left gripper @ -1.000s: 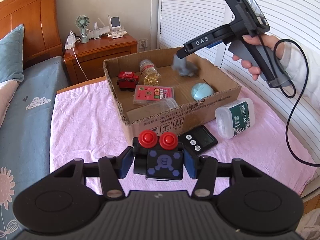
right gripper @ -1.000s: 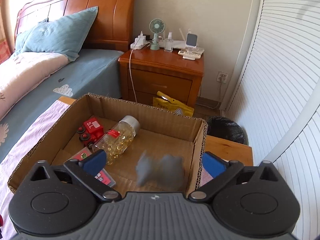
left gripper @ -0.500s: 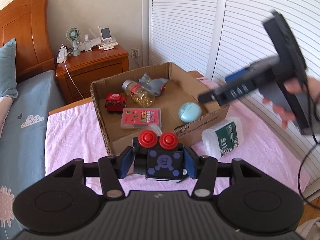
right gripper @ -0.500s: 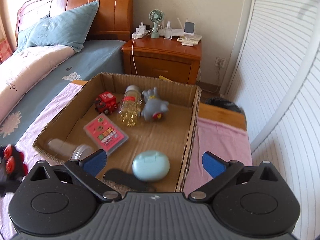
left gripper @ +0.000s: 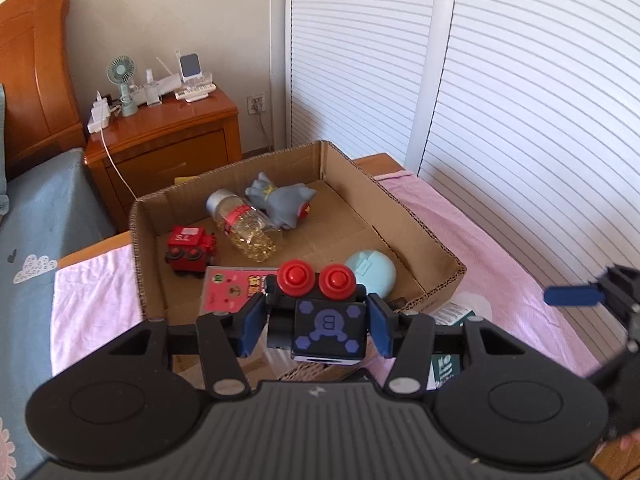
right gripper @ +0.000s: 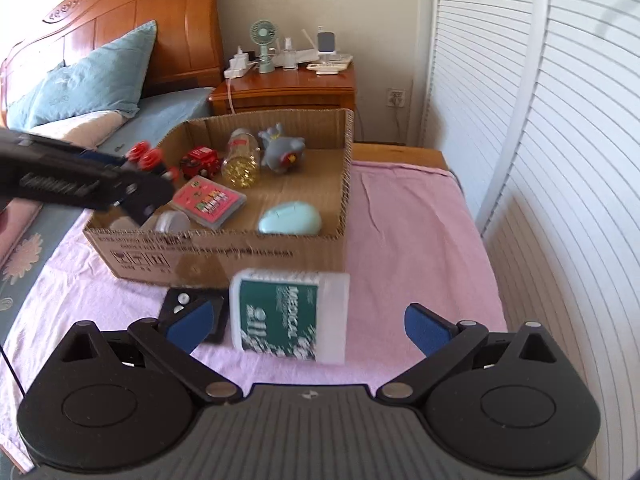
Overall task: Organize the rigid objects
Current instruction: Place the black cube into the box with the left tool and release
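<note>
Left gripper (left gripper: 316, 322) clamps a toy robot (left gripper: 320, 316) above the box (left gripper: 420, 236). Only the right view shows the right gripper (right gripper: 306, 324), wide open and empty, facing the medical tub (right gripper: 290, 316) and timer (right gripper: 188, 308).

A white medical box (right gripper: 289, 315) lies on the pink cloth (right gripper: 416, 240) between the right gripper's (right gripper: 308, 322) spread fingers (right gripper: 426, 328), just before a cardboard box (right gripper: 224, 250) holding a teal case (right gripper: 290, 219).

My left camera looked down over the box (left gripper: 420, 236) from its near side, close above it, toward the nightstand (left gripper: 168, 140). My right camera sat lower and farther back, facing the same way; both shared box and nightstand.
</note>
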`<state>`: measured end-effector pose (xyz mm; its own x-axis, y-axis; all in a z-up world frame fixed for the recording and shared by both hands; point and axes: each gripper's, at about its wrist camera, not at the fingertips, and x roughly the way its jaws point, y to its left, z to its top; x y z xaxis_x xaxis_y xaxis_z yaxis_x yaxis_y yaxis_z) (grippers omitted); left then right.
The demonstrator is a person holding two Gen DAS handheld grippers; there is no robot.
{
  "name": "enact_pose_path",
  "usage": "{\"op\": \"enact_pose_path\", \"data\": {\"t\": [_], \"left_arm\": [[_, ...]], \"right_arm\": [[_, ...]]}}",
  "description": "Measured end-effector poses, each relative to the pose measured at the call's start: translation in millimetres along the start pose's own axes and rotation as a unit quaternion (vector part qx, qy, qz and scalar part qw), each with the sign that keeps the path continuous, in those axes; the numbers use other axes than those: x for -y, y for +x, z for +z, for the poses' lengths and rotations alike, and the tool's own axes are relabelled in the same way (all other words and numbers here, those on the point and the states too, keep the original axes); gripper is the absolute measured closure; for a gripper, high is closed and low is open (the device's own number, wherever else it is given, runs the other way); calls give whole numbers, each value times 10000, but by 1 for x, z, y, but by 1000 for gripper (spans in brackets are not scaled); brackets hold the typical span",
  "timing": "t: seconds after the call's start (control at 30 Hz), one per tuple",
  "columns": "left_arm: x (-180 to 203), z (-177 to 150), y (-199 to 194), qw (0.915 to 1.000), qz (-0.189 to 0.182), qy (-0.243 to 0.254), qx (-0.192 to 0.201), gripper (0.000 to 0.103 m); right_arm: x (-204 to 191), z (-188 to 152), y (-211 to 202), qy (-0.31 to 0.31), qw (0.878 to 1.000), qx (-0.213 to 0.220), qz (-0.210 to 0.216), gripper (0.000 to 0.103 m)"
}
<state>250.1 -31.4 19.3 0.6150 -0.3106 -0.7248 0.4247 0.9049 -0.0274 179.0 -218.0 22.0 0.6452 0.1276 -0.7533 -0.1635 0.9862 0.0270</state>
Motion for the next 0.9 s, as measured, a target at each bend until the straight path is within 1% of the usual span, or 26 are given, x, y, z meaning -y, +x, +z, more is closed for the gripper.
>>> {"op": "enact_pose_path", "data": {"t": [0.13,0.23,0.27,0.3,0.33,0.37,0.4,0.6,0.73,0.8,0.9], "left_arm": [[7,1,23,9999,-26,-10,-130,50],[10,-2,30,9999,-36,-23,-150,49],[10,-2,30,9999,-9,-42,-130,40],[11,-3,29,9999,11,-56,-118,34],[11,-3,26,9999,42,-72,-75,23],[12,-4,22,9999,72,-79,-19,15],[12,-4,17,9999,97,-78,52,13],[15,-8,-18,9993,274,-115,220,6],[17,-18,-43,9989,368,-155,258,2],[18,-26,-54,9984,450,-211,273,2],[18,-42,-67,9967,634,-431,269,1]], "right_arm": [[7,-9,-4,134,9999,-9,-33,0],[14,-15,-6,288,9996,11,15,0],[16,-15,-6,334,9994,26,59,0],[18,-16,-7,384,9992,44,98,0],[20,-17,-7,439,9989,51,136,0],[22,-16,-6,482,9987,40,168,0],[23,-16,-6,515,9985,37,175,0],[21,-19,-1,540,9984,34,131,0],[16,-23,1,467,9987,98,150,0],[15,-24,0,456,9986,125,216,0],[16,-25,-1,520,9975,241,405,0]]}}
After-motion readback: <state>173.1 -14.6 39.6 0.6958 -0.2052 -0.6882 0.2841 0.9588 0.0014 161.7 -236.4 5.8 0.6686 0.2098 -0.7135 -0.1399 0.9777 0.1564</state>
